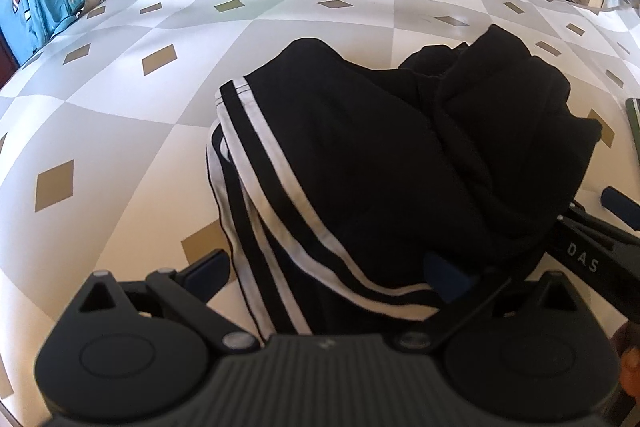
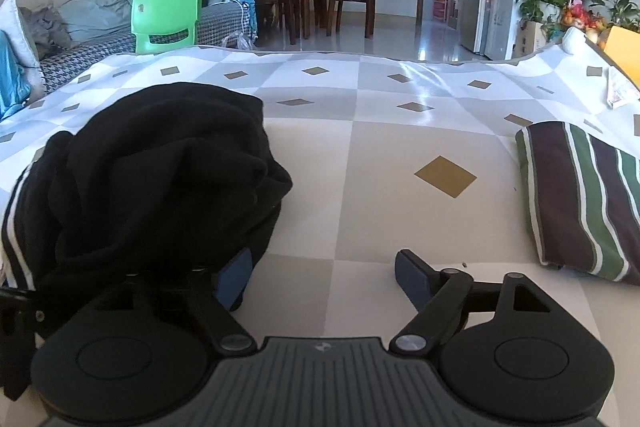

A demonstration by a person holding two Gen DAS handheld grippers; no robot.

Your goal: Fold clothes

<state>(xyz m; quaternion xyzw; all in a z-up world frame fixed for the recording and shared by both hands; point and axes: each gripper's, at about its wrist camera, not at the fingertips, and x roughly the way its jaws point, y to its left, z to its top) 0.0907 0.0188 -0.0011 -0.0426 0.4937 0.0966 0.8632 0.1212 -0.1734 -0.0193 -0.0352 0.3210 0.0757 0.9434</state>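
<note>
A: Where are the clothes you are folding?

B: The black garment (image 1: 384, 155) lies bunched on the tabletop (image 1: 120, 131), on its grey and white checked cover. White stripes run along its edge on the left in your left wrist view. From your right wrist view the same black heap (image 2: 160, 179) sits at the left, with its bulkier folds piled on top.

A: And your left gripper (image 1: 328, 273)?

B: Its jaws stand wide apart, one on each side of the striped edge. The cloth lies between them, but the pads are not pressing on it.

A: Your right gripper (image 2: 324, 281)?

B: Its jaws are spread too. The left finger (image 2: 234, 281) is tucked against the near edge of the black heap, and the right finger (image 2: 412, 277) is over bare tabletop. Nothing is clamped.

A: Anything else near you?

B: A folded striped cloth (image 2: 580, 199), dark brown, green and white, lies on the tabletop to the right, well apart from the black garment. A green plastic chair (image 2: 168, 15) stands beyond the far edge.
</note>
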